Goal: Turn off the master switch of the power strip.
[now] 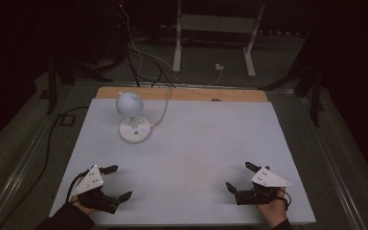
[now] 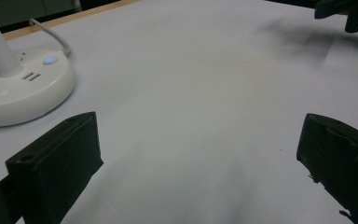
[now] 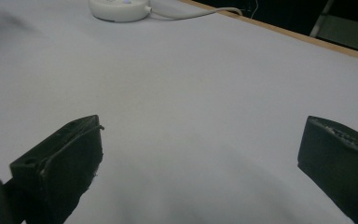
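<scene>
Lamp [image 1: 133, 118], white, stands at the far left of the white counter [image 1: 196, 143], well apart from both tools. The high view gives its rounded head, round base and a white cable [image 1: 163, 112] leading off the far edge. The left gripper view adds detail: a lit blue button [image 2: 49, 59] and two slots on the base [image 2: 25, 88], with the stem rising from it. The right gripper view catches the base edge [image 3: 119, 9] and cable at top.

Left tool [image 1: 120, 182] rests near the front left corner, held by a dark-sleeved hand [image 1: 84, 206], jaws spread wide, gripping nothing. Right tool [image 1: 238, 176] sits near the front right, hand [image 1: 273, 208] behind it, jaws likewise wide apart and empty. Both point inward.
</scene>
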Motion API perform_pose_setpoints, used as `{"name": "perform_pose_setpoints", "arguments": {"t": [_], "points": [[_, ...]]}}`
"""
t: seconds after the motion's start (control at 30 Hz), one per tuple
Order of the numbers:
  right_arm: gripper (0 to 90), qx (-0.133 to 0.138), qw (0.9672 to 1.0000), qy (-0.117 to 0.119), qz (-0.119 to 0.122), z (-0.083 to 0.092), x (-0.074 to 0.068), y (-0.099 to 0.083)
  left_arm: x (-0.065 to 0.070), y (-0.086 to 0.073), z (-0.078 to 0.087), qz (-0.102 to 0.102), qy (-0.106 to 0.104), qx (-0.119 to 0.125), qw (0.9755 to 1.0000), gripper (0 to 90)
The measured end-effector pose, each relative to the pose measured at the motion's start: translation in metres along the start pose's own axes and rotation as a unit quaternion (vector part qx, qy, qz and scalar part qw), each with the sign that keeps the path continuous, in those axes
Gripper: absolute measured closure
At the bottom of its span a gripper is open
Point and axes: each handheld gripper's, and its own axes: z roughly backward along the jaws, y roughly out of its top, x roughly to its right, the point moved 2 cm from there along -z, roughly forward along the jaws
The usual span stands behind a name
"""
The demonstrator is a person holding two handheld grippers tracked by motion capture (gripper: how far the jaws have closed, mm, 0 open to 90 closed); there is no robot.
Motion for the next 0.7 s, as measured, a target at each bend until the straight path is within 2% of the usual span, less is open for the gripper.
{"name": "perform_pose_setpoints", "arguments": {"t": [0.33,0.57,0.6,0.7], "points": [[0.0,0.011,0.9999,-0.012,-0.002,0.0039,0.0016,0.0025,0.0014,0.0001,-0.0021,-0.003,-0.008,-0.008,0.9999,0.3],[0.0,0.013,0.9998,-0.009,-0.009,0.0044,0.0014,0.0030,0.0034,0.0019,-0.0023,-0.006,-0.014,-0.010,0.9998,0.2],[0.0,0.014,0.9997,-0.004,-0.019,0.0049,0.0013,0.0031,0.0042,0.0023,-0.0028,-0.005,-0.016,-0.011,0.9998,0.2],[0.0,0.015,0.9998,-0.008,-0.014,0.0055,0.0007,0.0042,0.0067,0.0051,-0.0042,-0.005,-0.029,-0.021,0.9993,0.2]]}}
